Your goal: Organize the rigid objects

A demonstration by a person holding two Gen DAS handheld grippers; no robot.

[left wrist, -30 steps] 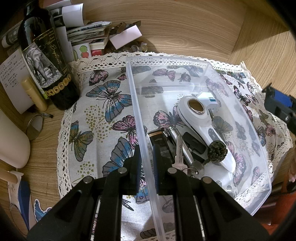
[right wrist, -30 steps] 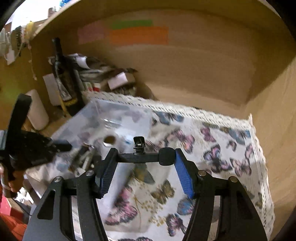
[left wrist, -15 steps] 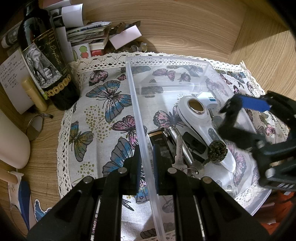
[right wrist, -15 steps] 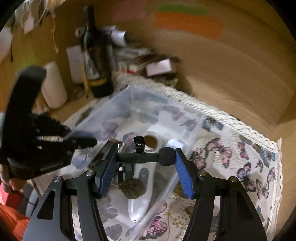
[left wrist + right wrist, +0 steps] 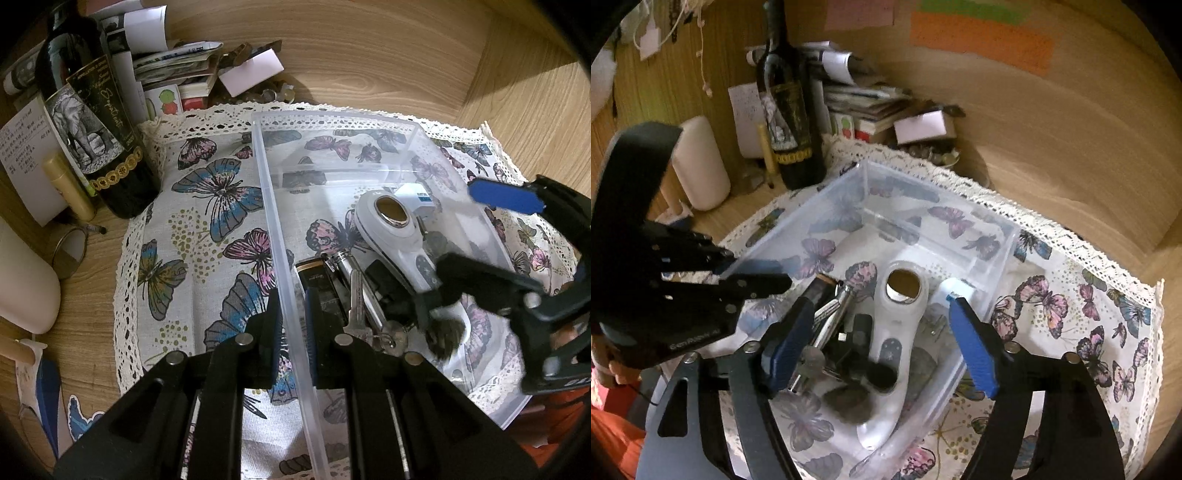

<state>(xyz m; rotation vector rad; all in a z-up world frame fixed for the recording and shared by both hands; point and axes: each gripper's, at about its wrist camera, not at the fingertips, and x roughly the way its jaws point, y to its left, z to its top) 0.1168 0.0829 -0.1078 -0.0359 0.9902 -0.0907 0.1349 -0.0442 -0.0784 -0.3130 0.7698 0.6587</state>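
Clear bin [image 5: 334, 122] on butterfly cloth [image 5: 207, 206]; white handheld device [image 5: 897, 332] inside, lengthwise, ring end toward far wall, beside keys [image 5: 356, 306]. Wine bottle [image 5: 92, 110] nearby. Left gripper [image 5: 291, 325] clamped on bin wall. Right gripper [image 5: 879, 339] just widened, astride device, not touching.

You see: clear rectangular plastic bin [image 5: 369, 122], walls smooth, faintly frosted. White handheld plastic device [image 5: 897, 332], glossy shell. Silver key [image 5: 355, 299], bare metal, shiny. Butterfly-print cloth mat [image 5: 199, 221], woven, matt, lace edge. Light wood-grain surface [image 5: 369, 55], smooth. Dark glass bottle [image 5: 92, 110], glossy, paper label.
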